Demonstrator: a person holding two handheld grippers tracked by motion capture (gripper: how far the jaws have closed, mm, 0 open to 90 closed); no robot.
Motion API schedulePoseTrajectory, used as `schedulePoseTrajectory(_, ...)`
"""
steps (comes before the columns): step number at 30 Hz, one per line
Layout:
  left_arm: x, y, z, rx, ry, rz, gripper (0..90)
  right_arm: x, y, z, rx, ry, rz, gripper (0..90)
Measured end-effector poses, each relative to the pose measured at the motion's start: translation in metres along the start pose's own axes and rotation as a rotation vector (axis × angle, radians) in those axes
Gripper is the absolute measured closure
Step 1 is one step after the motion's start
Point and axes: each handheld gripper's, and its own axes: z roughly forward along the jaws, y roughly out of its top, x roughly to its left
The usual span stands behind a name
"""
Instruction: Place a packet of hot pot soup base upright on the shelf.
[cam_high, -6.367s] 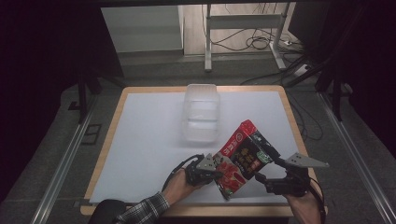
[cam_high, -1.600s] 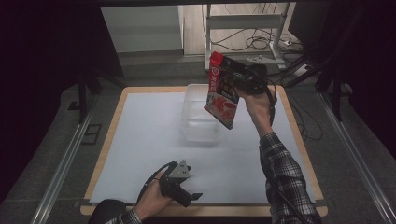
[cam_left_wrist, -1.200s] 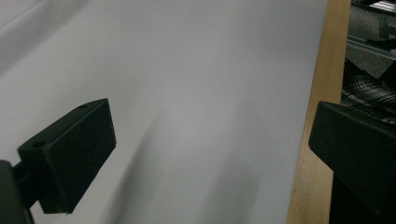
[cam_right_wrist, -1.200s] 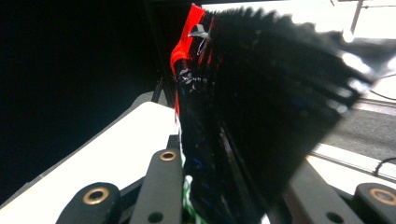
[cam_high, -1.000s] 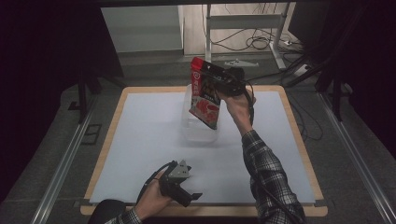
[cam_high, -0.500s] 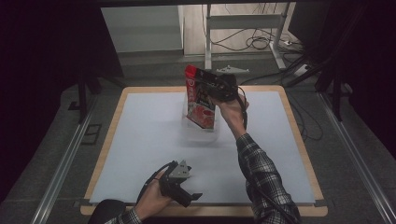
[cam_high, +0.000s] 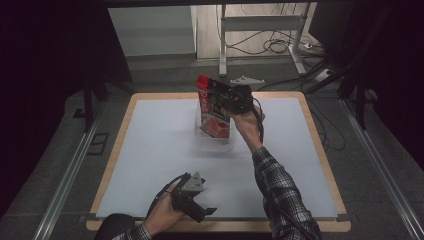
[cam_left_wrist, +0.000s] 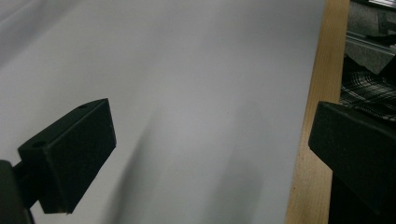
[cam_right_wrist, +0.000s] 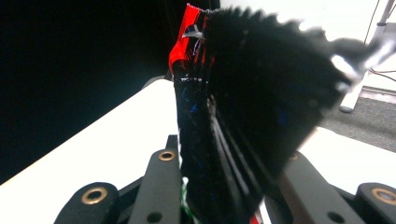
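Note:
A red and black snack bag (cam_high: 214, 110) hangs upright over a clear plastic container (cam_high: 214, 142) at the back middle of the table, its lower end at or inside the container's opening. My right gripper (cam_high: 231, 100) is shut on the bag's upper part. In the right gripper view the bag's (cam_right_wrist: 233, 112) serrated top edge sticks up between the jaws, blurred. My left gripper (cam_high: 200, 210) rests near the table's front edge, open, with nothing between its fingers (cam_left_wrist: 70, 154).
The white mat (cam_high: 150, 150) lies on a wooden-edged table (cam_high: 320, 145). A metal stand and cables (cam_high: 270, 45) are on the floor behind the table. A plaid sleeve (cam_high: 280, 190) reaches across the right half.
My right gripper has carried the bag from the front of the table up and back, then leftward and down over the container. The left gripper let go and stays at the front edge.

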Motion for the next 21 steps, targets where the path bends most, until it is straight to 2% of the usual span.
schedulePoseTrajectory(6,0.0,0.0,0.0,0.001,-0.002,0.0,0.5,0.002,-0.009,0.002,0.009,0.005,-0.006,73.1)
schedulePoseTrajectory(7,-0.002,0.0,0.002,-0.021,-0.005,-0.027,0.5,0.002,-0.011,0.002,0.01,0.008,-0.003,72.9)
schedulePoseTrajectory(11,-0.002,0.0,0.002,-0.018,-0.007,-0.026,0.5,0.002,-0.014,0.001,0.015,0.012,-0.004,72.3)
schedulePoseTrajectory(16,-0.003,0.0,0.003,-0.015,-0.008,-0.024,0.5,0.001,-0.023,-0.001,0.022,0.01,-0.013,71.2)
schedulePoseTrajectory(17,-0.001,0.0,0.001,0.01,-0.007,0.006,0.5,0.0,-0.024,-0.002,0.023,0.01,-0.009,71.1)
schedulePoseTrajectory(21,-0.001,0.0,0.003,0.013,-0.011,0.007,0.5,-0.005,-0.031,-0.008,0.033,-0.005,-0.011,70.4)
